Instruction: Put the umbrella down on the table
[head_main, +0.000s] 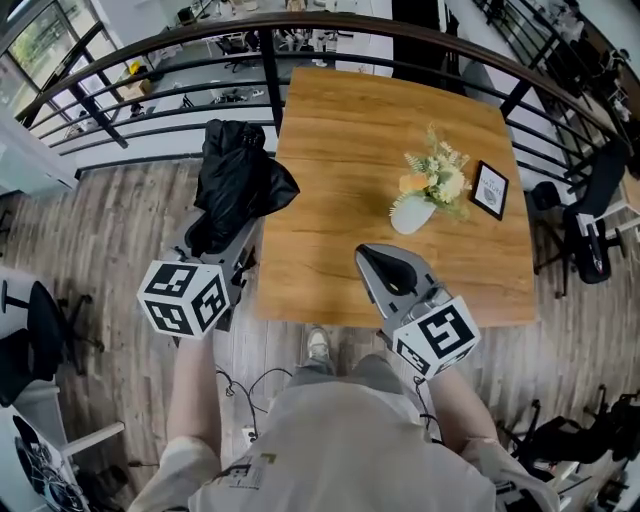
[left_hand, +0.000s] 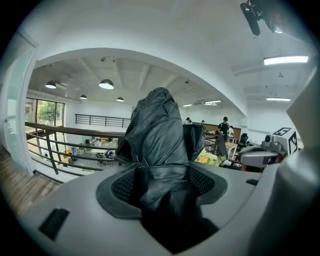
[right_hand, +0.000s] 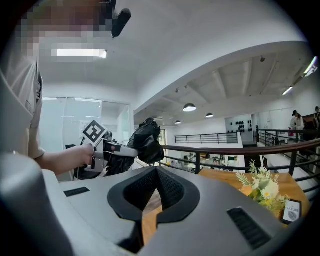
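A folded black umbrella (head_main: 238, 180) is clamped in my left gripper (head_main: 226, 240), which is shut on its lower part. It stands up out of the jaws and hangs just left of the wooden table (head_main: 350, 130), over the plank floor. In the left gripper view the umbrella's black fabric (left_hand: 157, 130) fills the space between the pads (left_hand: 202, 181). My right gripper (head_main: 379, 259) hovers over the table's near edge, shut with nothing in it; its pads (right_hand: 172, 187) meet at the tip. From there the umbrella (right_hand: 145, 142) shows at the left.
A white vase of flowers (head_main: 428, 192) and a small framed sign (head_main: 489, 190) stand on the table's right half. A dark curved railing (head_main: 150, 52) runs behind the table. Black chairs (head_main: 590, 215) stand at the right, and cables (head_main: 240, 385) lie by my feet.
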